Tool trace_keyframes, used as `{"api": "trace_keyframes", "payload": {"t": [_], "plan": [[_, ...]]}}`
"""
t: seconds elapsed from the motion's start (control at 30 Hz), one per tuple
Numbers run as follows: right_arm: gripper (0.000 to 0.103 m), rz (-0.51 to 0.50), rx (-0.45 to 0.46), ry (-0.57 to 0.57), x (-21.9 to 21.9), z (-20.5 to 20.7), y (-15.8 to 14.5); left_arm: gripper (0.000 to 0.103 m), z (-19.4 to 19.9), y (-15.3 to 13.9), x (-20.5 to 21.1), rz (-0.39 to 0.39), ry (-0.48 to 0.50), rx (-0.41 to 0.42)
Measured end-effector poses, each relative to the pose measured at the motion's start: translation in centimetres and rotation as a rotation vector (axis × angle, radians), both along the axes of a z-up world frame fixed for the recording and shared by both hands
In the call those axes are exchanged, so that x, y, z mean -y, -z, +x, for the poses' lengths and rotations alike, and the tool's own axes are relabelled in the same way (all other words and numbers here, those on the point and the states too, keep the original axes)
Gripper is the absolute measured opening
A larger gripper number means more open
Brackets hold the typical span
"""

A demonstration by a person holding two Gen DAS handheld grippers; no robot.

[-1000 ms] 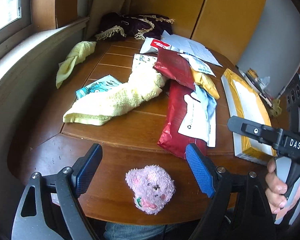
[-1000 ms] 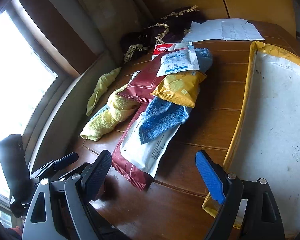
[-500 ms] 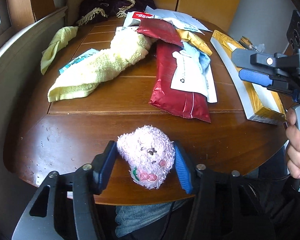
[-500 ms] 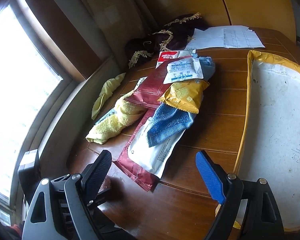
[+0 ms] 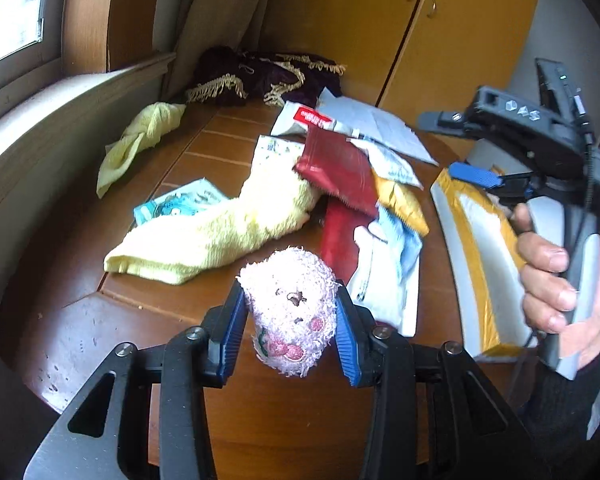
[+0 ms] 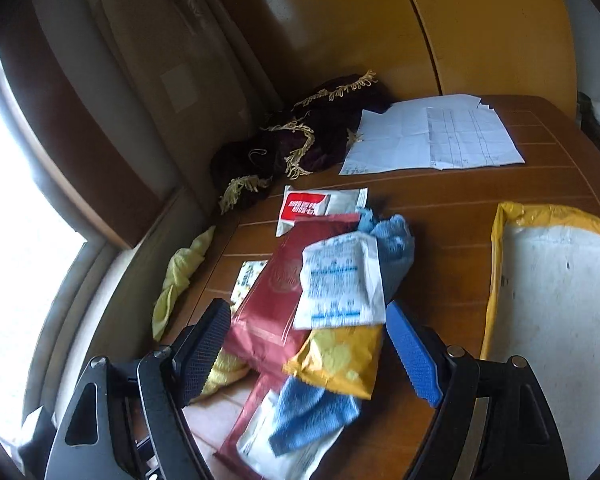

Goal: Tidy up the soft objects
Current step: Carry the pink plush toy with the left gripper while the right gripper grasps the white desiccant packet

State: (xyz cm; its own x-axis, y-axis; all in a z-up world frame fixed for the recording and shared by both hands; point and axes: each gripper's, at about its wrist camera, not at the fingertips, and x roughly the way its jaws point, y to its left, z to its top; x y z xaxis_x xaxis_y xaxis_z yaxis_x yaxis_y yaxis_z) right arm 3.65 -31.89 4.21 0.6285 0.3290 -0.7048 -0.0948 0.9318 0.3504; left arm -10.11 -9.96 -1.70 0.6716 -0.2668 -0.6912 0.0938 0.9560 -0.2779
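My left gripper (image 5: 290, 326) is shut on a small pink plush toy (image 5: 290, 308) and holds it above the near part of the wooden table (image 5: 76, 336). A yellow towel (image 5: 220, 232) lies ahead of it, and a smaller yellow cloth (image 5: 140, 140) sits by the window sill. A blue cloth (image 6: 312, 412) lies under a yellow packet (image 6: 340, 360) among the packets. My right gripper (image 6: 308, 356) stands open over that pile, with nothing between its fingers. In the left wrist view the right gripper (image 5: 476, 176) shows at the right, held by a hand (image 5: 548, 280).
Red pouches (image 6: 276, 292), white packets (image 6: 340, 280) and papers (image 6: 432, 136) crowd the table's middle. A dark fringed cloth (image 6: 300, 148) lies at the back. A large yellow-edged mailer (image 6: 556, 304) fills the right side. Yellow cupboard doors (image 5: 440, 32) stand behind.
My left gripper has lifted the pink plush toy off the table, still clamped between the pads. My right gripper has moved forward over the packet pile and stays open.
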Motion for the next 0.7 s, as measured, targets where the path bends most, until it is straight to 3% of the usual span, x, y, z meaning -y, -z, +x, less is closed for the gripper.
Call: {"api": "trace_keyframes", "payload": {"t": [0.1,0.2,0.3,0.37,0.53,0.57,0.7], "plan": [[0.082,-0.108,-0.026,0.004,-1.3,2.4,1.4,0.038,0.6,-0.9,0.3,-0.043,-0.018,0.027],[0.082,-0.185,-0.07,0.019,-2.3,3.4,3.6,0.038,0.9,-0.9,1.2,-0.038,0.0,0.031],[0.079,-0.175,-0.074,0.019,-2.7,2.9,4.7,0.038,0.7,-0.7,2.0,-0.04,0.019,0.021],[0.067,-0.184,-0.065,0.026,-2.7,2.5,4.6,0.038,0.5,-0.6,2.3,-0.036,0.021,0.019],[0.057,-0.153,-0.054,0.038,-1.9,1.5,4.6,0.038,0.4,-0.5,2.6,-0.039,0.014,0.006],[0.051,-0.136,-0.046,0.044,-1.5,1.2,4.4,0.038,0.4,-0.5,2.6,-0.04,0.013,0.004],[0.05,-0.064,0.007,0.035,-0.2,-0.7,3.1,0.039,0.3,-0.4,3.1,-0.037,0.02,0.003]]}}
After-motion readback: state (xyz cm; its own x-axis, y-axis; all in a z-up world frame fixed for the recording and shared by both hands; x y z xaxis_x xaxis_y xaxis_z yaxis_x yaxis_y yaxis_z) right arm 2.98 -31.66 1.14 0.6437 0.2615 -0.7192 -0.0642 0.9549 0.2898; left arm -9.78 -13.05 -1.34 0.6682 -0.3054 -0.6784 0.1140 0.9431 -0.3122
